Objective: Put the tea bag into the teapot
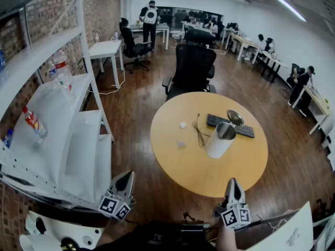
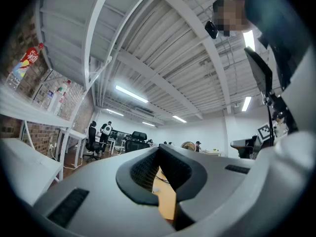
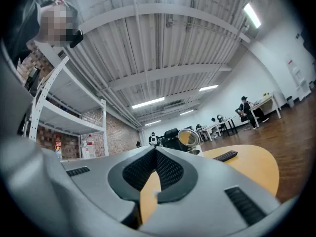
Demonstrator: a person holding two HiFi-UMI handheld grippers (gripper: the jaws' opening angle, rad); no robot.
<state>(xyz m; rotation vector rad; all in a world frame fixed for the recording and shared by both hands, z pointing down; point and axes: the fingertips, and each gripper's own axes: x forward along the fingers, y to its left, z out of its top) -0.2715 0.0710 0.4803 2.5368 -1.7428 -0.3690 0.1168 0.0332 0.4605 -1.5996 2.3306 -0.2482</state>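
A white teapot point(image 1: 220, 140) stands on the round wooden table point(image 1: 172, 161), its metal lid point(image 1: 235, 117) tipped open. A small white tea bag point(image 1: 182, 124) lies left of it, and a second pale square point(image 1: 180, 145) lies nearer me. Both grippers are held low, short of the table's near edge. My left gripper point(image 1: 123, 181) is shut and holds nothing; its fingertips meet in the left gripper view point(image 2: 159, 149). My right gripper point(image 1: 234, 187) is likewise shut and holds nothing point(image 3: 155, 149). In the right gripper view the teapot lid point(image 3: 187, 137) shows beyond the jaws.
A black keyboard point(image 1: 230, 125) lies behind the teapot and a thin dark cord point(image 1: 200, 132) lies beside it. A black office chair point(image 1: 193, 67) stands at the table's far side. White shelving point(image 1: 63, 119) with bottles runs along the left. People sit at desks far back.
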